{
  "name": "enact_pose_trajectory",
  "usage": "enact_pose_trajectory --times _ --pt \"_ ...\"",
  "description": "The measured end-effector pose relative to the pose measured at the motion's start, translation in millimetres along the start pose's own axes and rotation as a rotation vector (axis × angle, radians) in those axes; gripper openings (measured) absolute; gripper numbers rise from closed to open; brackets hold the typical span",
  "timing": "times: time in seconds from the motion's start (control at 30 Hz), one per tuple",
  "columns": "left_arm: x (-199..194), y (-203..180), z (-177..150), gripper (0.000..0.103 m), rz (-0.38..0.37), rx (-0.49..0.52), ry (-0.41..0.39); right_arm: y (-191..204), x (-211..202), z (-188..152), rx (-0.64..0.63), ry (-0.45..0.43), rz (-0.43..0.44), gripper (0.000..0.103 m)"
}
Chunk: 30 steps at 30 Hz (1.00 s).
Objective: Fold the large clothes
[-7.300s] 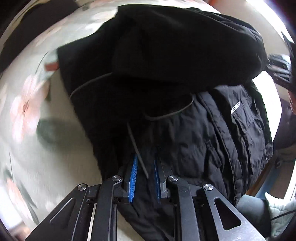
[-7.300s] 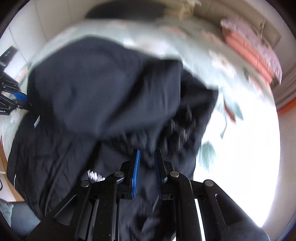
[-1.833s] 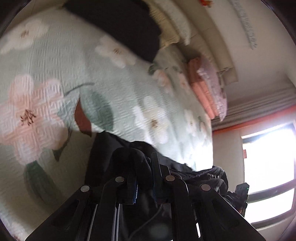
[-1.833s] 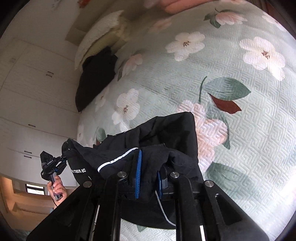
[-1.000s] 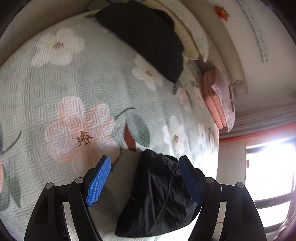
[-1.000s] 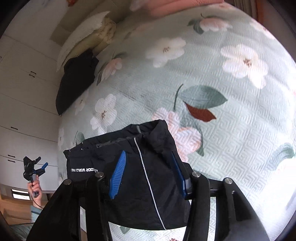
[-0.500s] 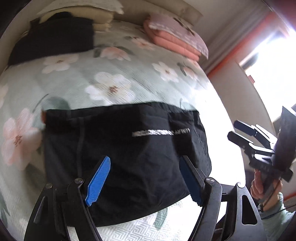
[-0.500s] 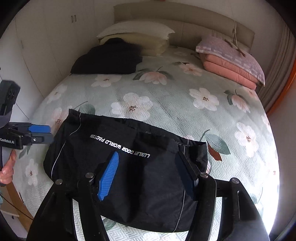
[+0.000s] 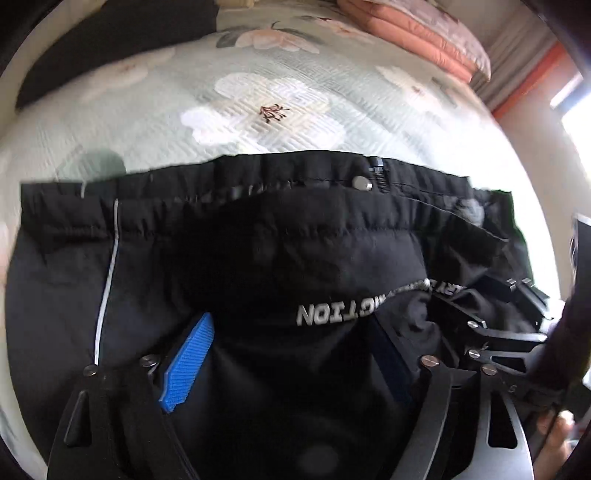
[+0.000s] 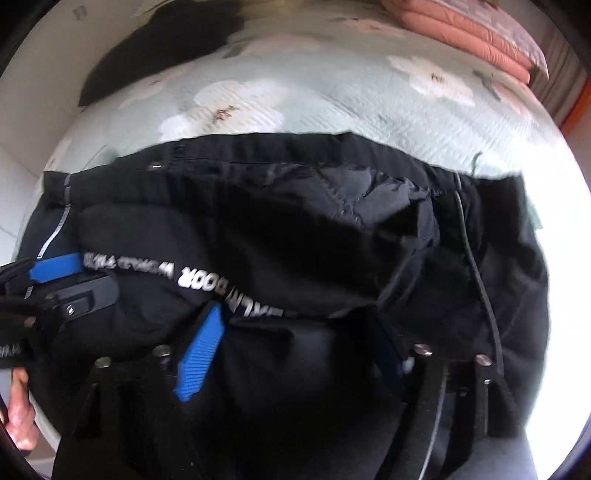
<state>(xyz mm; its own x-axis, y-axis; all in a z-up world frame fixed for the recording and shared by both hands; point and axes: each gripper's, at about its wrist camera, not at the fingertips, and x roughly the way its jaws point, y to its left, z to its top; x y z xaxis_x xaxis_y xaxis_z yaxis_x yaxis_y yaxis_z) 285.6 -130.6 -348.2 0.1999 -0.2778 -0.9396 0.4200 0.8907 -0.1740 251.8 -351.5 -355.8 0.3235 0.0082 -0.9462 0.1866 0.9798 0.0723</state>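
A black padded jacket with white lettering lies folded on the floral bedspread. It also fills the right wrist view. My left gripper is open, low over the jacket's near edge, its fingers astride a bulge of fabric. My right gripper is open too, low over the same near edge, just right of the left one. The right gripper's body shows at the right of the left wrist view. The left gripper's blue pad shows at the left of the right wrist view.
Pink folded bedding lies at the far right of the bed. Another dark garment lies at the far left by the pillows. Bright window light washes out the right side.
Both grippers have dropped close to the jacket and drawn together over its near edge. Earlier they let go of the jacket and opened wide.
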Motion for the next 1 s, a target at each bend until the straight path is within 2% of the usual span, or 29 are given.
enact_pose_trajectory --times 0.07,0.17,0.27,0.37,0.4,0.47,0.53,0.6,0.67,0.7,0.73,0.77,0.8,0.87,1.0 --pt "9 3 3 0.099 0.031 0.002 -0.007 -2 8 4 0.008 0.007 0.0 0.088" --pt "14 16 8 0.102 0.008 -0.035 -0.008 -7 17 9 0.011 0.006 -0.001 0.094" --pt "14 19 10 0.103 -0.002 -0.016 -0.017 -14 19 14 0.033 0.007 0.027 0.096" --pt "1 22 11 0.103 -0.026 -0.008 -0.038 -22 0 17 0.054 -0.037 0.046 0.089" --pt "-8 27 9 0.102 -0.036 -0.015 -0.051 -26 -11 16 0.074 -0.058 0.065 0.083" --pt "-24 30 9 0.101 -0.033 -0.028 -0.079 -33 -40 14 0.111 -0.129 0.094 0.081" --pt "-44 40 7 0.101 -0.023 -0.039 -0.124 -30 -65 16 0.095 -0.197 0.071 0.079" --pt "-54 50 9 0.101 0.012 -0.051 -0.155 -23 -74 20 0.075 -0.217 0.058 0.076" --pt "-50 64 15 0.101 0.038 -0.093 -0.142 -11 -63 32 0.058 -0.175 0.071 0.067" --pt "-44 72 19 0.101 0.046 -0.12 -0.124 -6 -49 38 0.056 -0.14 0.054 0.057" --pt "-31 85 23 0.101 0.066 -0.165 -0.087 6 -42 44 0.054 -0.101 0.031 0.048" --pt "-20 94 24 0.101 0.079 -0.193 -0.057 8 -25 50 0.061 -0.063 0.015 0.044" --pt "-9 102 25 0.101 0.082 -0.216 -0.032 10 -10 52 0.074 -0.028 0.008 0.041" --pt "5 116 26 0.102 0.08 -0.252 -0.006 4 19 58 0.119 0.037 0.049 0.04" --pt "10 124 28 0.102 0.073 -0.272 -0.009 -10 35 64 0.179 0.059 0.108 0.038"
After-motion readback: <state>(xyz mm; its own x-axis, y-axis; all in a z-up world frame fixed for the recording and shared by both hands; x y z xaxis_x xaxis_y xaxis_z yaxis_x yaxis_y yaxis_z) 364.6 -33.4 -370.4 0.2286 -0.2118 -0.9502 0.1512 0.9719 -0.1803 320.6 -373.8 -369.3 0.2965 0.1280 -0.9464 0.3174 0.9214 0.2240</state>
